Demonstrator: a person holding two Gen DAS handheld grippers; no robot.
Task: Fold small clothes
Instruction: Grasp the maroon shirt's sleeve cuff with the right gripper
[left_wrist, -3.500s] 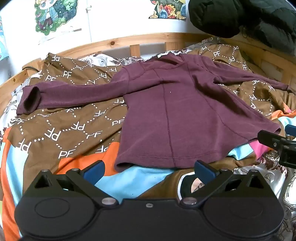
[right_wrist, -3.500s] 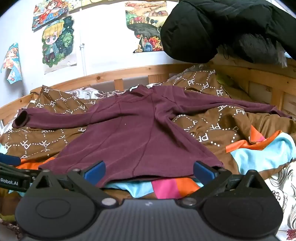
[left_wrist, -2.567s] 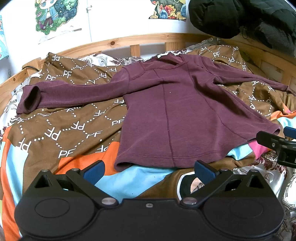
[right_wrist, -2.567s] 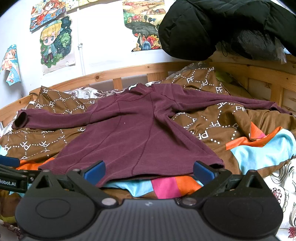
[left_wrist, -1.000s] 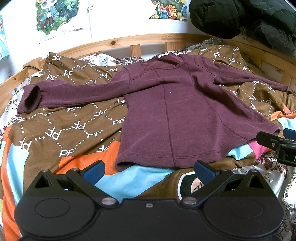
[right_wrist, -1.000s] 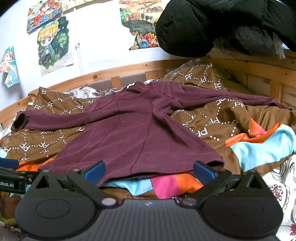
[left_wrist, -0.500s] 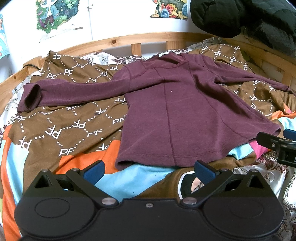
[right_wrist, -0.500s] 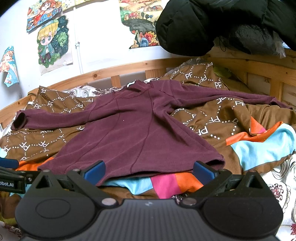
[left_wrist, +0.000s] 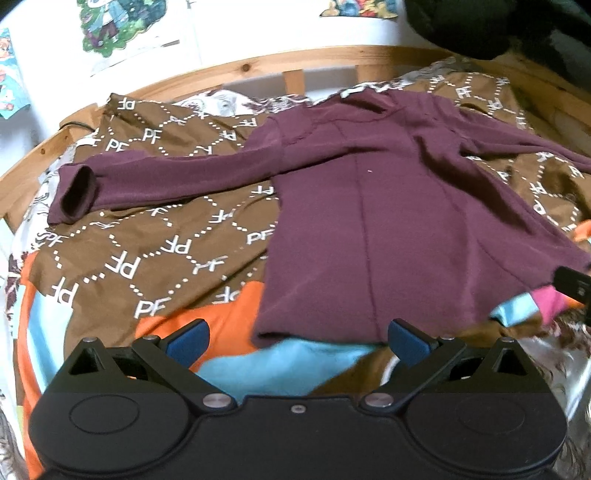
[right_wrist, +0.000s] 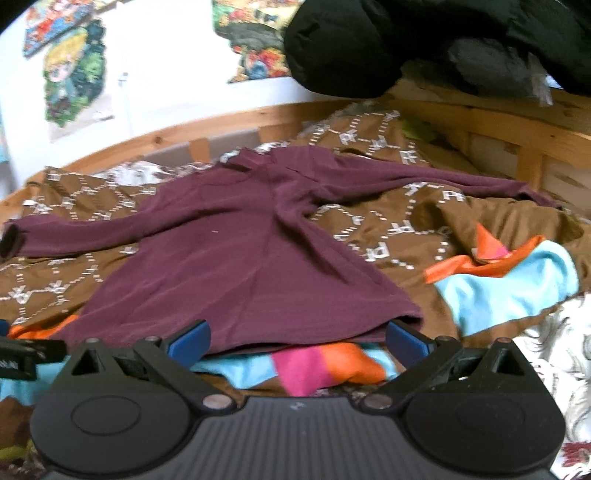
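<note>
A maroon long-sleeved top (left_wrist: 388, 221) (right_wrist: 236, 266) lies spread flat on the brown patterned blanket (left_wrist: 147, 236), collar toward the headboard and both sleeves stretched out sideways. My left gripper (left_wrist: 297, 341) is open, low in front of the hem's left corner, with nothing between its blue pads. My right gripper (right_wrist: 297, 341) is open too, right at the hem near its right corner, holding nothing. Its tip (left_wrist: 574, 282) shows at the right edge of the left wrist view, beside the hem.
The wooden bed rail (left_wrist: 229, 70) curves behind the top, with posters (right_wrist: 70, 70) on the white wall. A black padded jacket (right_wrist: 424, 40) hangs over the right rail. Orange, blue and pink blanket patches (right_wrist: 325, 369) lie under the hem, and a white floral sheet (right_wrist: 561, 332) lies at right.
Both grippers have moved forward toward the hem; the top looks larger and the views are blurred. The top itself lies as before, and both grippers stay open.
</note>
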